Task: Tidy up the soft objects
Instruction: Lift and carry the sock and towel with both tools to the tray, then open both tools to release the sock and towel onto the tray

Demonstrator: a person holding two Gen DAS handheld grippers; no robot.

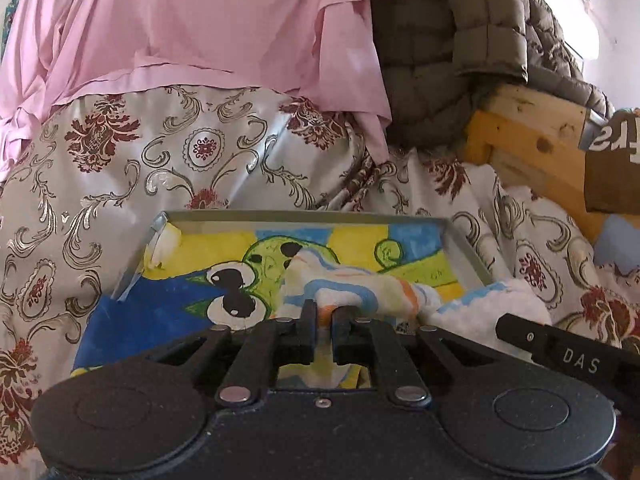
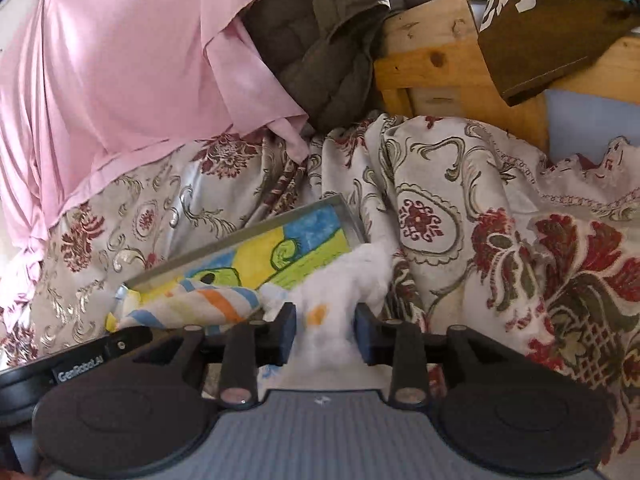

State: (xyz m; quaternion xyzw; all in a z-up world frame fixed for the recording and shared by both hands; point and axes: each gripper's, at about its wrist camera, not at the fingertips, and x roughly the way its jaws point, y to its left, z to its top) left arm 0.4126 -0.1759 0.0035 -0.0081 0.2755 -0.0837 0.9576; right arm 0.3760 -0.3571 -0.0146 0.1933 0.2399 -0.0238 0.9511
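A striped white, blue and orange soft cloth [image 1: 360, 288] lies in a shallow grey tray [image 1: 304, 216] whose floor carries a yellow, blue and green cartoon drawing. My left gripper [image 1: 325, 312] is shut on a fold of this cloth at the tray's near side. In the right wrist view the same cloth [image 2: 208, 304] drapes over the tray's right end [image 2: 348, 216], and its white fluffy part [image 2: 340, 284] sits between the fingers of my right gripper [image 2: 325, 324], which is open around it without clamping.
The tray rests on a silver and maroon floral bedspread [image 1: 120, 168]. A pink sheet [image 1: 180, 20] and a grey-brown quilted jacket [image 1: 448, 60] hang behind. A wooden frame [image 2: 440, 60] and a brown cardboard box [image 2: 540, 20] stand at the right.
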